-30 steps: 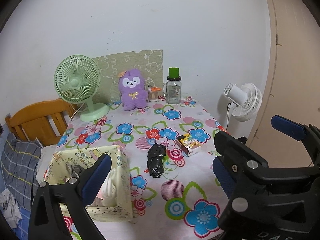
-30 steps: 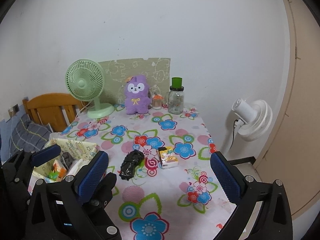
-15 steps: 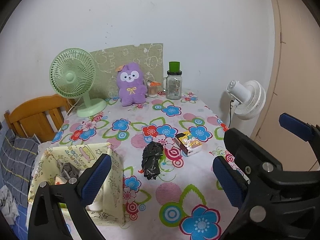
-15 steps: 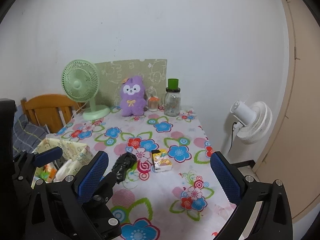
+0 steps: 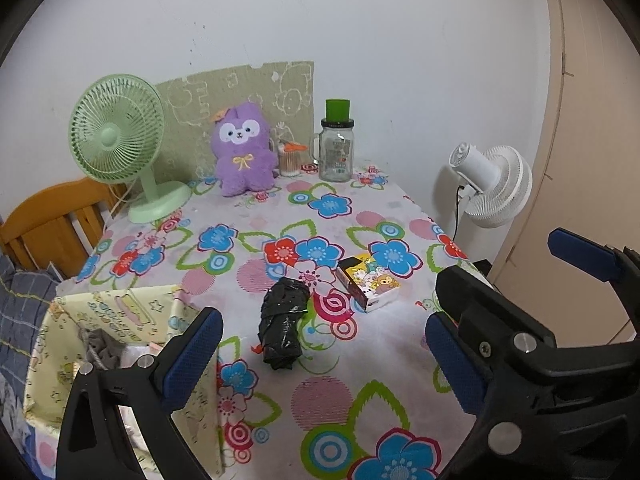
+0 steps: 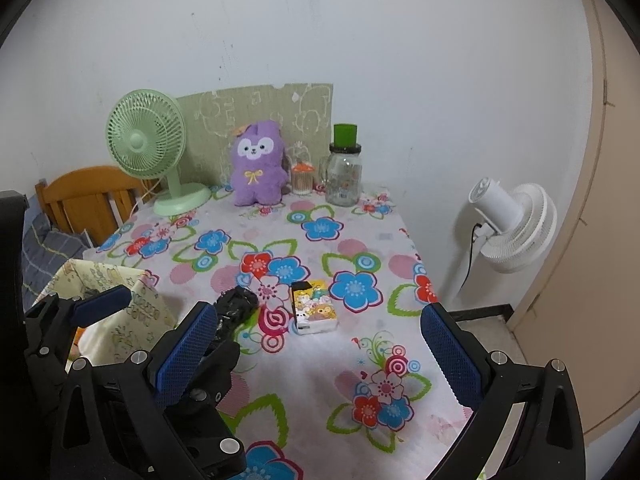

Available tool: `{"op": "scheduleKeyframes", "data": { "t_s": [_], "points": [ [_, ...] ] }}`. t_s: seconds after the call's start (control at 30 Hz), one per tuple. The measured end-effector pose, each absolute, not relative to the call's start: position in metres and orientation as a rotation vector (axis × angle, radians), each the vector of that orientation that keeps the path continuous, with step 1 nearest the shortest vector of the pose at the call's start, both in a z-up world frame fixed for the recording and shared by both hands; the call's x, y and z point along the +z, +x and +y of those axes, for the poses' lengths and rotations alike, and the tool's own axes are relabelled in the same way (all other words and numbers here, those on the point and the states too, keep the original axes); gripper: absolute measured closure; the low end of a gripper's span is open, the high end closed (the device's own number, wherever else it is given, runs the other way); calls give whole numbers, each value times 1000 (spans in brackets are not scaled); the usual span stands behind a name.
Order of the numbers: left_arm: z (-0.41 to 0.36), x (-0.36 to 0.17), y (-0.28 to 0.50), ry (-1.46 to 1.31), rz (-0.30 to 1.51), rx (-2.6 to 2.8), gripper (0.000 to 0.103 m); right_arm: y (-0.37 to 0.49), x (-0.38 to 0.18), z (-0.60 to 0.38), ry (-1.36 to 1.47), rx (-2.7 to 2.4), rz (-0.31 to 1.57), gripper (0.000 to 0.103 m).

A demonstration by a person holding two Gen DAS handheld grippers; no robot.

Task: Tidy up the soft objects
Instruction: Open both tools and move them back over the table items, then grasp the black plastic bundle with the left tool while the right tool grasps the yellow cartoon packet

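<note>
Both grippers are pulling back and lifting here. In the left wrist view the table slides away and the black bundle (image 5: 283,322) sits further out than a moment ago, while the fabric bin (image 5: 120,312) drops toward the lower left. That reads as a reset between picks, with nothing being carried.

The left gripper (image 5: 320,356) is spread wide and empty. The right gripper (image 6: 316,354) is spread wide too, nothing between its blue pads.

The black bundle, crumpled and soft-looking, lies in the middle of the floral tablecloth (image 5: 328,400) toward the near edge, dead ahead of the left gripper and well short of its fingertips. Just beside it on the right is the cartoon tissue pack (image 5: 368,282), apart from it and straight ahead of the right gripper. The purple plush (image 5: 244,152) stands at the far edge, between the green fan (image 5: 120,140) and the glass jar (image 5: 336,152). The bin hangs at the near left corner, already holding grey and white cloth.
</note>
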State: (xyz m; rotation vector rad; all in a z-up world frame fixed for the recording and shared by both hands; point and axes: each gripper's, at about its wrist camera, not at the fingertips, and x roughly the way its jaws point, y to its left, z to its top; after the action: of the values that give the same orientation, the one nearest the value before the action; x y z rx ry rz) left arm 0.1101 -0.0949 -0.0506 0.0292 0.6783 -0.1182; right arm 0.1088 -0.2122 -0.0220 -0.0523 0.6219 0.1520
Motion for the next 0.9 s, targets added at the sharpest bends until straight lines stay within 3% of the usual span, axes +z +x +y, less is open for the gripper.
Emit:
{"op": "scheduleKeyframes", "data": {
  "t_s": [0.9],
  "points": [
    [-101,-104,192,-6,786,-61,1,197,-76,-215,-46,232,719,0]
  ]
}}
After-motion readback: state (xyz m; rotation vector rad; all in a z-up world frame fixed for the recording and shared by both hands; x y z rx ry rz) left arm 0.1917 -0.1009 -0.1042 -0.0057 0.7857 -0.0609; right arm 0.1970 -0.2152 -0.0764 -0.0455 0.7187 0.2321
